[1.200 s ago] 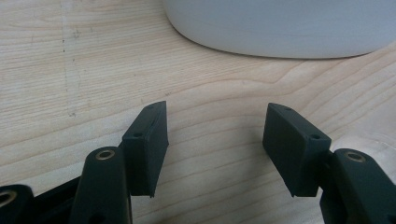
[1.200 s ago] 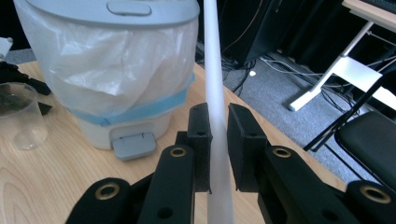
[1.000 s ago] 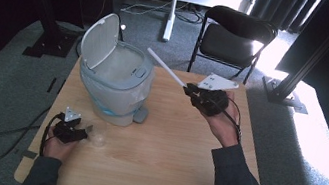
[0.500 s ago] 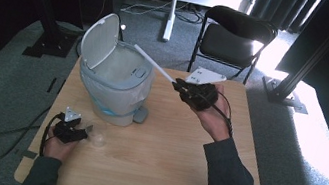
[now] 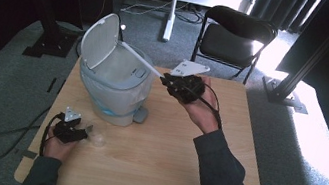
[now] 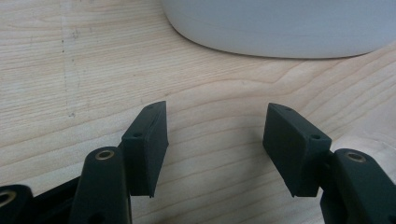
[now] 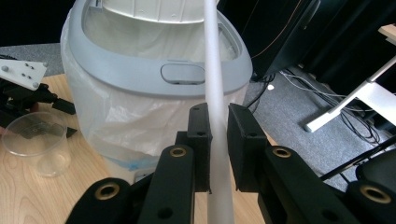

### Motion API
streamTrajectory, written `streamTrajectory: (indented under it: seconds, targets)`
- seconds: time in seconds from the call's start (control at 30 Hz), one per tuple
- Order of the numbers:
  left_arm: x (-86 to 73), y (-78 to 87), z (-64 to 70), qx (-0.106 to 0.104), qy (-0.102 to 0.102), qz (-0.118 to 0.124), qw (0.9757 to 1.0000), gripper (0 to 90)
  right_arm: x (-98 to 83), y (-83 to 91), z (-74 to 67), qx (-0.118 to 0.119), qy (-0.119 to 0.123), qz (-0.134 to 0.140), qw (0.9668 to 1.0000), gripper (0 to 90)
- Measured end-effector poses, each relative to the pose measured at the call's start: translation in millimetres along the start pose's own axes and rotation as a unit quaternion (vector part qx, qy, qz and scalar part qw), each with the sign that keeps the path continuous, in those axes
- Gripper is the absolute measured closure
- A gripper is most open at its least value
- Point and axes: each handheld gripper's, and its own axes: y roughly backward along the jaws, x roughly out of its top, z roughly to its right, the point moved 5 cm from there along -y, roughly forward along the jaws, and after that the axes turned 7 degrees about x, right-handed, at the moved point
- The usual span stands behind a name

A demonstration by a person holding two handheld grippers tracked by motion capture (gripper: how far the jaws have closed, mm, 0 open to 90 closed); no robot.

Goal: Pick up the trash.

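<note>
Here the wooden surface [image 5: 151,161] spreads across the middle of the high view, with a black chair [image 5: 235,36] behind it in the upper centre of the frame. On the left half of the surface stands the grey bin [image 5: 113,84], lined with a clear plastic bag, its white lid [image 5: 99,41] tipped up and back toward the upper left. In the right gripper view the bin occupies the upper left and centre, its grey rim facing the camera. A long white tube [image 5: 140,59] slants from the centre of the high view up and left across the open mouth of the bin; whether its far end touches the liner cannot be told. The right claw [image 5: 168,79], held in a hand just right of the bin, is clamped on the near end of this tube; in the right gripper view the tube [image 7: 215,107] runs upright between the two pads, which press on it. The left claw [image 5: 86,132] lies low at the lower left of the high view, its jaws apart over bare wood. Just right of it stands a small clear plastic cup [image 5: 96,138], also seen at the left edge of the right gripper view.
</note>
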Motion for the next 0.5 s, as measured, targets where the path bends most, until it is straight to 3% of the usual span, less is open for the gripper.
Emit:
streamTrajectory:
  seconds: [0.5]
  targets:
    - [0.0,-0.1,0.2,-0.001,0.001,0.000,1.0000,40.4,16.0,-20.5,-5.8,0.002,0.003,-0.020,0.9998,79.7]
